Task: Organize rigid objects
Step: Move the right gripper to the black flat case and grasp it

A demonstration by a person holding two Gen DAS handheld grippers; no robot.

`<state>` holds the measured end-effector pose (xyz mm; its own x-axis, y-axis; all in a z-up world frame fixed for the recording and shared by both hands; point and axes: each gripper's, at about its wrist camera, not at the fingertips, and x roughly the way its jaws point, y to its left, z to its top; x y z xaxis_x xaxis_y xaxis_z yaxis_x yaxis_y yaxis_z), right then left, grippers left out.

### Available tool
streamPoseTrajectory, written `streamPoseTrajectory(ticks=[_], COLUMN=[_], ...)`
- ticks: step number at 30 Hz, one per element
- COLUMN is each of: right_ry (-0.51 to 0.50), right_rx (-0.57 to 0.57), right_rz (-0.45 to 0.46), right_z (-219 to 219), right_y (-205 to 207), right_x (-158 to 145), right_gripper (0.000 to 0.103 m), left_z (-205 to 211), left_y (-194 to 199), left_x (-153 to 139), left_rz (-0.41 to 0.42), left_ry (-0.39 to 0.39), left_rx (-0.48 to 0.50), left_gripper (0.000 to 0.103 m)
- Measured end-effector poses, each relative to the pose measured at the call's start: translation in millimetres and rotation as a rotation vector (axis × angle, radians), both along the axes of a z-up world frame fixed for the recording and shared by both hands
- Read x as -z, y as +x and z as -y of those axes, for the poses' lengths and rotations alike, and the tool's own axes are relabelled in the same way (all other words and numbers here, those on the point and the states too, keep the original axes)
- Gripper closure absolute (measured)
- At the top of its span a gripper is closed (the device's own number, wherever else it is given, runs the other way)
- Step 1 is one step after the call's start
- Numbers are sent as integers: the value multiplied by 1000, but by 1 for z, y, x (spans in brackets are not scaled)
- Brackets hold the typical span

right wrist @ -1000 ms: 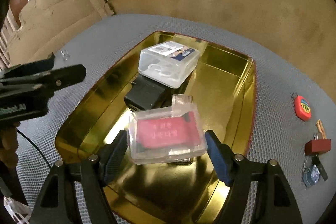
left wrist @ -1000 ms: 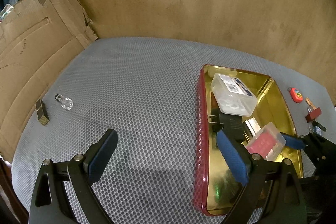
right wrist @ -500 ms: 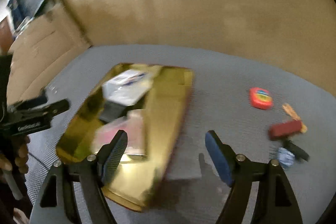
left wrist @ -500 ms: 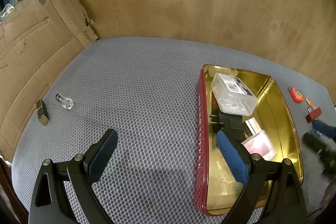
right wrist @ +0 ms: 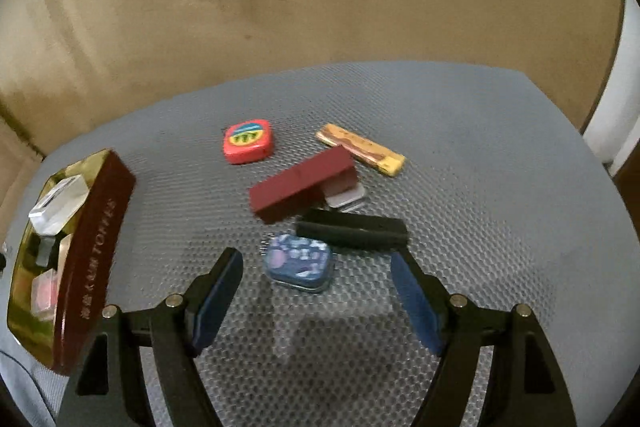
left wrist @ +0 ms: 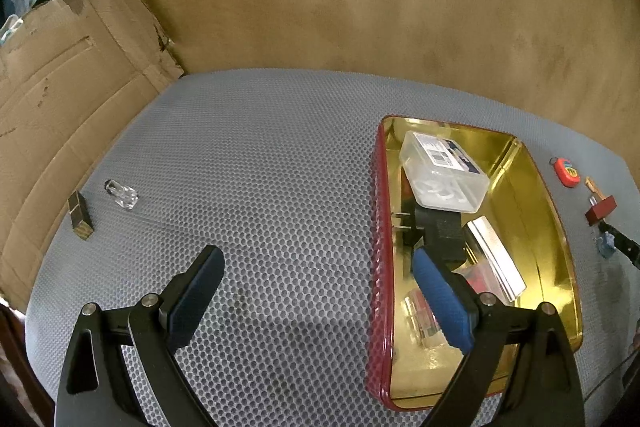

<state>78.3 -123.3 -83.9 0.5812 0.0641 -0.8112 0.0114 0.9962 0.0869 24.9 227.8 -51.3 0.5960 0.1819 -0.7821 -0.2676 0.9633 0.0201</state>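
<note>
A gold tin tray with red walls (left wrist: 378,211) lies on the grey mat and holds a clear plastic box (left wrist: 442,175), a black charger (left wrist: 438,227) and a clear case with red inside (left wrist: 480,273). The tray also shows in the right wrist view (right wrist: 94,255). My left gripper (left wrist: 316,291) is open and empty, hovering by the tray's left wall. My right gripper (right wrist: 316,291) is open and empty, just short of a small blue tin (right wrist: 300,261). Beyond it lie a black bar (right wrist: 352,233), a dark red box (right wrist: 300,185), a red tape measure (right wrist: 248,141) and a yellow-brown bar (right wrist: 360,149).
A small glass bottle (left wrist: 121,193) and a dark gold-ended stick (left wrist: 80,215) lie at the mat's left edge, beside a cardboard sheet (left wrist: 60,87). A tan fabric wall (left wrist: 360,7) rises behind the mat. A white post (right wrist: 612,99) stands at the far right.
My right gripper let go of the clear case with red inside, left it in the tray, and swung right to face the loose items. My left gripper has stayed put.
</note>
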Motion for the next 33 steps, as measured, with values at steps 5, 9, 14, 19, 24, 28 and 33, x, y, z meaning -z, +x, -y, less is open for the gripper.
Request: streamPoseTrajectory(ticks=[5, 9, 14, 19, 24, 28, 33], right_ry=[-22, -52, -70, -46, -77, -78, 7], right_rx=[33, 48, 61, 74, 79, 104, 108], right_rz=[2, 10, 23, 10, 11, 6, -10], right_z=[0, 1, 2, 15, 29, 48, 50], right_y=[13, 23, 31, 39, 34, 24, 24], right_x=[6, 11, 15, 21, 24, 23, 25], right_gripper=[24, 24, 24, 24, 24, 24, 24], left_z=[2, 2, 3, 4, 5, 7, 11], left_y=[0, 0, 0, 1, 3, 3, 3], left_x=[1, 1, 2, 5, 8, 10, 12], left_rz=[-2, -3, -6, -16, -25, -30, -31], left_ry=[13, 18, 22, 26, 26, 28, 37], left_rx=[5, 8, 13, 11, 9, 12, 19], left_gripper=[9, 9, 9, 9, 9, 9, 9])
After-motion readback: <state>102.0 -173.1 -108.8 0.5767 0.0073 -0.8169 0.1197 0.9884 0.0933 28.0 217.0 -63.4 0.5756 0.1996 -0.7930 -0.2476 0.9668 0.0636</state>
